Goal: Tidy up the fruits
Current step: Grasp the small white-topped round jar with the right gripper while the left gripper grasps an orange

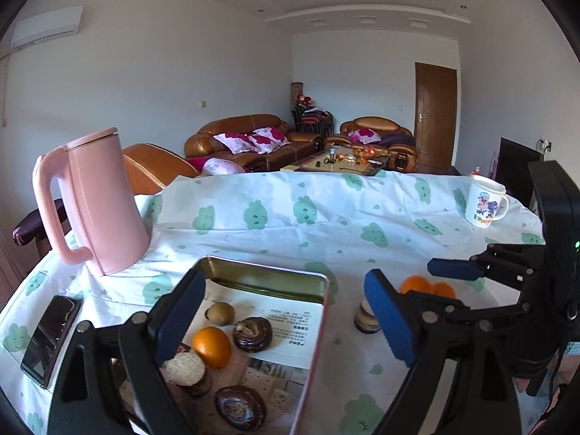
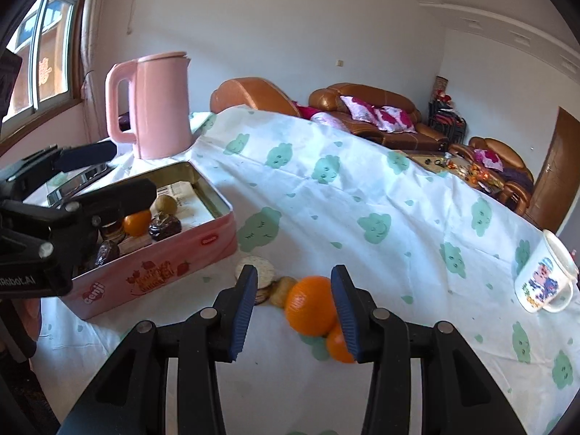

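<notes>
A pink tin box point(image 1: 319, 326) point(image 2: 174, 264) stands open on the table. It holds an orange point(image 1: 211, 346) point(image 2: 137, 223), a kiwi point(image 1: 219, 313) point(image 2: 164, 203) and dark round pastries point(image 1: 252, 333). My left gripper point(image 1: 286, 322) is open and empty above the box; it also shows in the right wrist view point(image 2: 108, 170). My right gripper point(image 2: 295, 311) point(image 1: 413, 279) is open, low over the cloth. Two oranges point(image 2: 311, 305) point(image 1: 417, 285) lie between its fingers, against the right finger. Round biscuits point(image 2: 259, 270) lie just beyond the left finger.
A pink kettle point(image 1: 96, 203) point(image 2: 156, 105) stands behind the box. A phone point(image 1: 50, 339) lies at the left. A cartoon mug point(image 1: 484, 201) point(image 2: 547, 282) stands at the far right. The table wears a white cloth with green prints point(image 1: 326, 217). Sofas stand beyond.
</notes>
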